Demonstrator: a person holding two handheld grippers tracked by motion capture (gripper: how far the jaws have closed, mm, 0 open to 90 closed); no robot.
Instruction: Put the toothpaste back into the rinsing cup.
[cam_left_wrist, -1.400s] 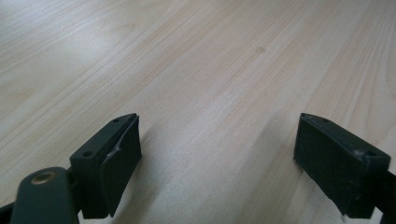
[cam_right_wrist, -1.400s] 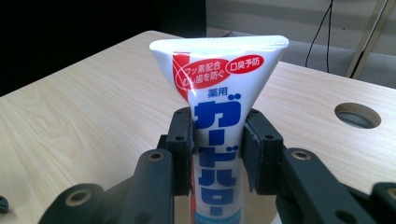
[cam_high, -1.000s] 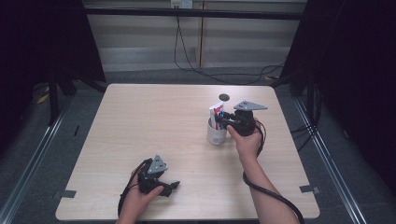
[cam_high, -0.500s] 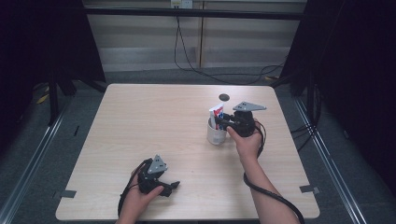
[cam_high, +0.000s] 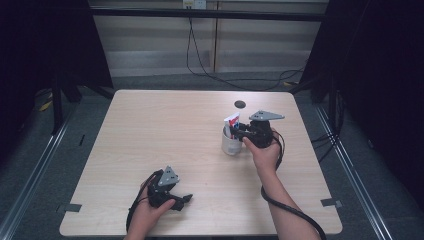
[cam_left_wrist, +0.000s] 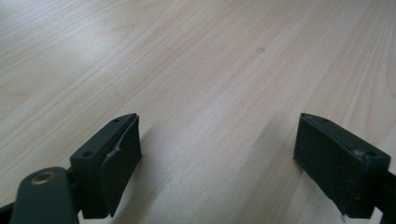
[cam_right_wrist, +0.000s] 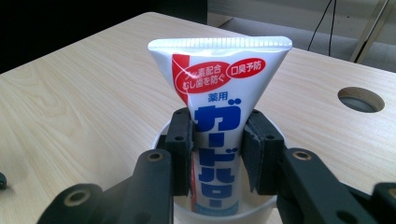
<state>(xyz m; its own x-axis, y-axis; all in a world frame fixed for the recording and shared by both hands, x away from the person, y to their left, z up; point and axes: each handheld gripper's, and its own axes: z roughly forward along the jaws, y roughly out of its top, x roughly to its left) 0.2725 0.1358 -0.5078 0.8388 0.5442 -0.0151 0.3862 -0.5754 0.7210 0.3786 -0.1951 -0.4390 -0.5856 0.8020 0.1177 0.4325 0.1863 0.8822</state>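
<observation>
A white toothpaste tube with red and blue print stands upright in a white cup, crimped end up. My right gripper is shut on the tube, a pad on each side of it just above the cup's rim. In the high view the right gripper sits right of the cup at the table's right middle. My left gripper rests low near the front edge, left of centre. Its jaws stand wide open over bare wood in the left gripper view, with nothing between them.
The light wooden table has a round cable hole behind the cup. A black cable trails from the right gripper along the forearm. Dark floor, rails and a drop lie beyond every table edge.
The right gripper and the tube have shifted very slightly by the cup. The left gripper has not moved.
</observation>
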